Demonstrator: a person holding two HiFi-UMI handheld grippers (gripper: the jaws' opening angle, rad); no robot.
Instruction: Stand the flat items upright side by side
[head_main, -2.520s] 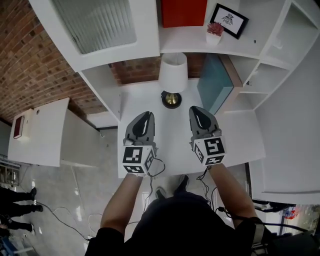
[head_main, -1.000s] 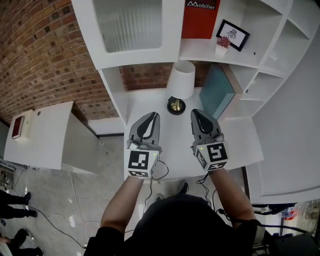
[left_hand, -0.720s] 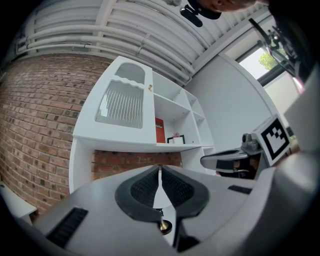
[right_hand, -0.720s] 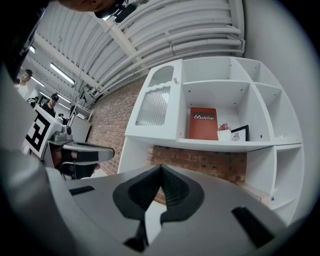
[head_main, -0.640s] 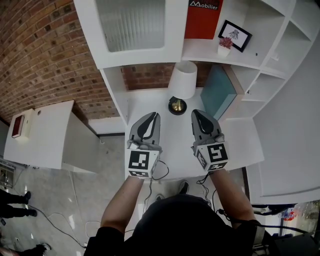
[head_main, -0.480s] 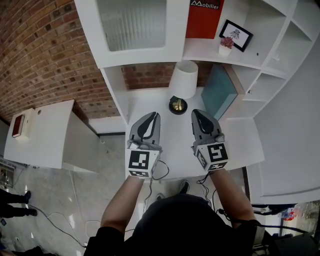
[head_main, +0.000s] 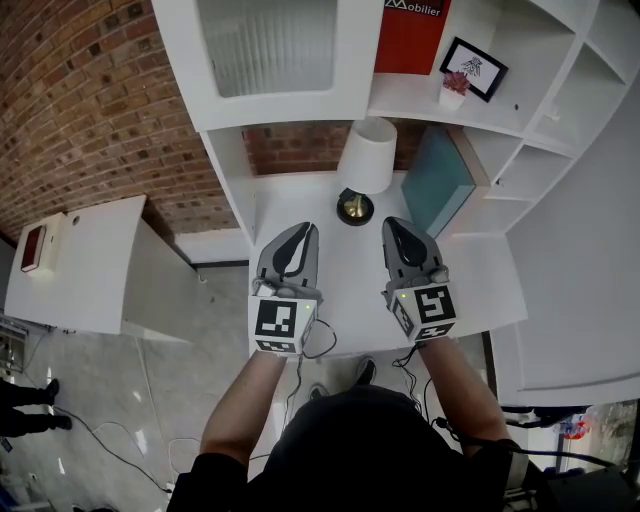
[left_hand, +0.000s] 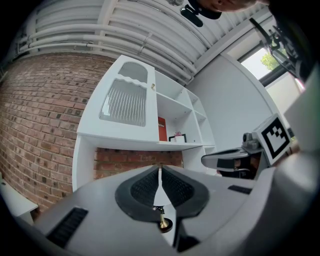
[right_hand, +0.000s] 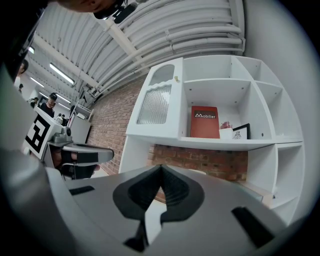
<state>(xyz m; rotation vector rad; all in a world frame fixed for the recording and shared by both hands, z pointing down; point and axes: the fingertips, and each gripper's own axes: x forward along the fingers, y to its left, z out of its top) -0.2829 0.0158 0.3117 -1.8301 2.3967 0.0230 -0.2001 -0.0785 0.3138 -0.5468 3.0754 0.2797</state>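
Left gripper (head_main: 297, 232) and right gripper (head_main: 393, 226) hover side by side over the white desk (head_main: 345, 275), each with its 2 jaws pressed together on nothing. Beyond stands a lamp (head_main: 366, 160). Right of it a teal book (head_main: 435, 180) leans tilted. On the shelf (head_main: 400, 98) above, a red book (head_main: 408, 35) stands upright.

Bright, even light; fisheye edges, perhaps soft.

Reads "Mobilier" in white letters on the red book (right_hand: 204, 122), upright on the white shelf (right_hand: 215, 143); nothing else legible.
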